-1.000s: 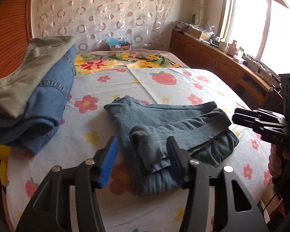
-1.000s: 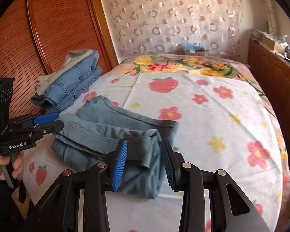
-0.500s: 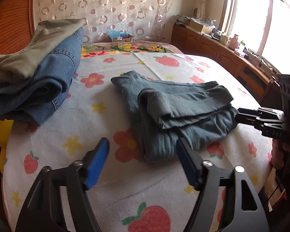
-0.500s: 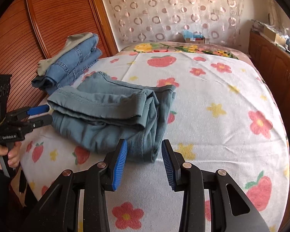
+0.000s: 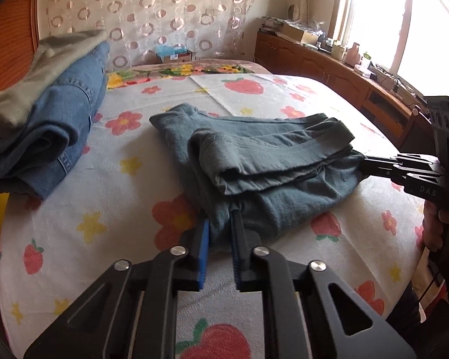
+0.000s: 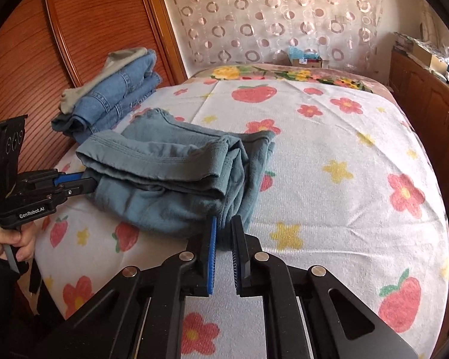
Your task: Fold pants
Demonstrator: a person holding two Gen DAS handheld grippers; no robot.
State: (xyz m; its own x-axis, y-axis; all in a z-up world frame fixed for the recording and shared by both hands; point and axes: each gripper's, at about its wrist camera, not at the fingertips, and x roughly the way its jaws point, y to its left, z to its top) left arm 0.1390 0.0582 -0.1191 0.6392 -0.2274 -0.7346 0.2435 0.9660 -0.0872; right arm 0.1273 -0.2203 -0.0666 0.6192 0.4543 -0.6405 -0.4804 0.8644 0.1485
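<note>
Pinching the near edge of the folded grey-blue pants (image 5: 263, 161), the left gripper (image 5: 220, 233) had its blue-padded fingers drawn narrow with cloth bunched between them. The right gripper (image 6: 223, 233) did the same at the other near corner, its fingers squeezed close on the fabric. The pants lay in thick, uneven layers near the front of the bed (image 6: 329, 155), on a white cover printed with strawberries and flowers, one hemmed leg end doubled back on top. Nothing lay between the grippers and the bundle. Just beyond, by the wooden headboard panel (image 6: 24, 59), sat a stack of folded blue jeans (image 5: 60, 125) with an olive garment (image 5: 39, 71) on top, near the pants but not touching. Farther back, a small cardboard box (image 6: 305, 59) holding something light blue stood against the circle-patterned curtain (image 6: 269, 15).
</note>
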